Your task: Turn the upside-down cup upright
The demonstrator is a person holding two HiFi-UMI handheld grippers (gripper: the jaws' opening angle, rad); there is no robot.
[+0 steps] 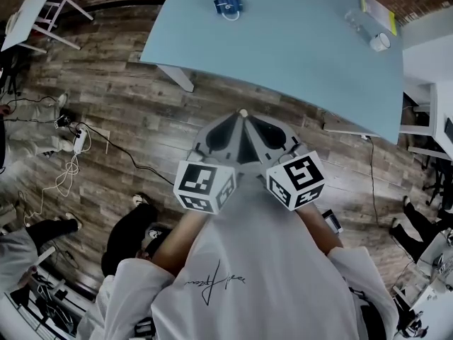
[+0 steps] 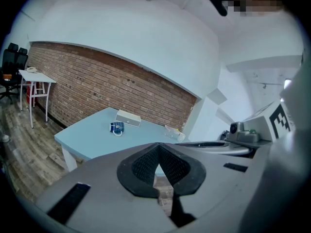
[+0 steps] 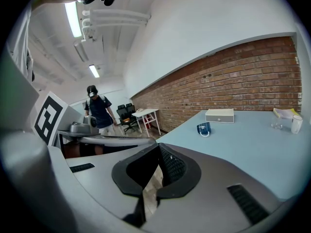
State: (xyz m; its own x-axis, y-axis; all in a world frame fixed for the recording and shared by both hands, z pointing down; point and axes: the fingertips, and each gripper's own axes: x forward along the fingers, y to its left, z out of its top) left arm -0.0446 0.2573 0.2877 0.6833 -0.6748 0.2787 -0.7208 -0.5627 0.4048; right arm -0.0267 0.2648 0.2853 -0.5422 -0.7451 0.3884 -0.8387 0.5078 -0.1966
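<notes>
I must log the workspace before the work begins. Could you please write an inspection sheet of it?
Surface: blue table, ahead of the person.
Job's things: blue cup near the far edge; too small to tell which way up.
Clutter: white box, clear container, yellow book.
Grippers: left claw and right claw both shut, empty, held near the chest, short of the table.
Cables: cords and power strip on the wood floor at left; one cable below the table's right end.
Surroundings: brick wall, standing person, white side table.
</notes>
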